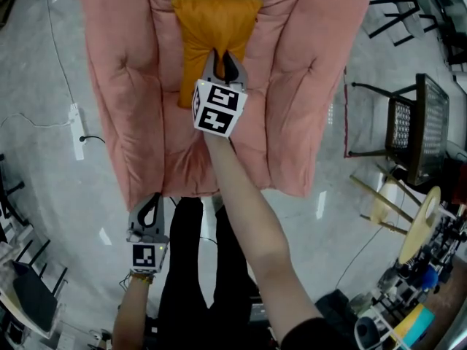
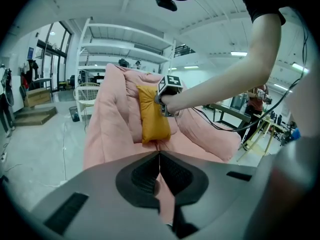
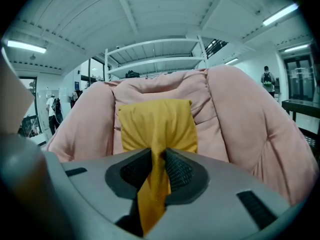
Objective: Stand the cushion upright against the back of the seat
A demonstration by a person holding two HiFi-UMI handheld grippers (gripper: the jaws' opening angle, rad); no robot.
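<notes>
The cushion [image 3: 156, 124] is thin mustard cloth, creased, with a slight sheen. The seat [image 1: 292, 86] is matt pink padded cloth. The right tongs [image 3: 159, 153] are matt grey plastic with ribbed black pads [image 3: 177, 171]. The floor [image 1: 44, 86] is glossy.

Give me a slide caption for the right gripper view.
Right gripper pinches a fold of the yellow cushion, upright against the back of the pink seat.

Seat [image 1: 292, 86]: upper centre, on floor [image 1: 44, 86]. Cushion [image 1: 211, 28]: on seat, top centre, against its back. Right gripper [image 1: 221, 57]: at cushion's lower edge. Left gripper [image 1: 149, 204]: lower left, at seat's front corner. Power strip [image 1: 76, 130]: left of seat. Chair [image 1: 405, 122]: right.
</notes>
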